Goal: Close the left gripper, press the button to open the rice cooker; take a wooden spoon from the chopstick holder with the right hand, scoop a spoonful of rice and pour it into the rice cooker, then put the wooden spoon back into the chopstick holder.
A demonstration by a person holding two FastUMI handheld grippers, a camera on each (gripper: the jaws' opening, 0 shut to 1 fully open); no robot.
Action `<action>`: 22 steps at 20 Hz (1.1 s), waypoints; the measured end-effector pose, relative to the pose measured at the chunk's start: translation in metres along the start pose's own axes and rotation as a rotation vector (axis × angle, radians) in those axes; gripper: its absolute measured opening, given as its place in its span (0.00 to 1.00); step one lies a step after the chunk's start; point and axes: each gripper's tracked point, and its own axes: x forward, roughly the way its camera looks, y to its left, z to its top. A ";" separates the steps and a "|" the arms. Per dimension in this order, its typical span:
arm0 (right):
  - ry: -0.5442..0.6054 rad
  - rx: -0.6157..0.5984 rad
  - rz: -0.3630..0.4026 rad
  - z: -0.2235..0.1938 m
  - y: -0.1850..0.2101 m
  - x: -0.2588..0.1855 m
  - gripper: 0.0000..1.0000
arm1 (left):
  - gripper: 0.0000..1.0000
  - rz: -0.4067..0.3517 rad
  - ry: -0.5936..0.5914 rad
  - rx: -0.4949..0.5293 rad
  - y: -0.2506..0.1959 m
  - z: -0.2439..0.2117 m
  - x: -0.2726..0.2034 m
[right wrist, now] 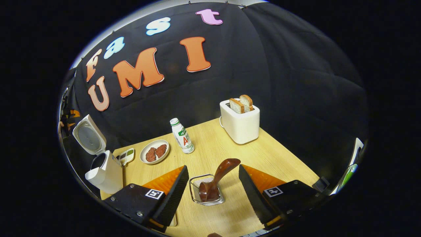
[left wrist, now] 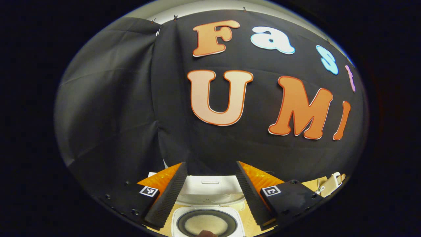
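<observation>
At the left of the right gripper view the rice cooker (right wrist: 103, 171) stands with its lid raised. The wooden spoon (right wrist: 215, 181) is seen leaning in the chopstick holder (right wrist: 206, 194) on the surface (right wrist: 263, 154), between the wide-spread fingers of the right hand-held gripper (right wrist: 212, 187). Stiff, light and smooth, it is best gripped at mid-handle. The left hand-held gripper (left wrist: 210, 191) is also held wide, above the cooker.

White rice cooker (right wrist: 102, 171), brown wooden spoon (right wrist: 217, 177), white toaster (right wrist: 240, 126), pale wood table (right wrist: 279, 158).

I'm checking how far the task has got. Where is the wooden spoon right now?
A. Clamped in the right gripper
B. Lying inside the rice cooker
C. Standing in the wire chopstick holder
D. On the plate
C: in the right gripper view the wooden spoon stands in the chopstick holder, between the open fingers of the right gripper, untouched.
</observation>
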 end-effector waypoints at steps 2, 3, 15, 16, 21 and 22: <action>-0.001 -0.006 -0.006 -0.002 0.001 -0.005 0.95 | 0.99 0.010 0.015 0.018 0.000 -0.003 0.017; -0.003 -0.009 -0.010 -0.002 0.001 -0.009 0.95 | 0.99 0.011 0.024 0.030 -0.001 -0.004 0.023; 0.001 -0.005 0.049 -0.005 0.019 -0.001 0.95 | 1.00 -0.065 0.309 0.024 -0.013 -0.065 -0.007; 0.001 -0.006 0.061 -0.004 0.022 0.000 0.95 | 1.00 -0.061 0.360 0.018 -0.013 -0.078 -0.016; 0.005 -0.023 0.109 -0.001 0.029 0.008 0.95 | 1.00 -0.055 0.534 0.018 -0.010 -0.133 -0.054; 0.009 -0.022 0.118 -0.001 0.031 0.009 0.95 | 1.00 -0.054 0.545 0.026 -0.009 -0.140 -0.058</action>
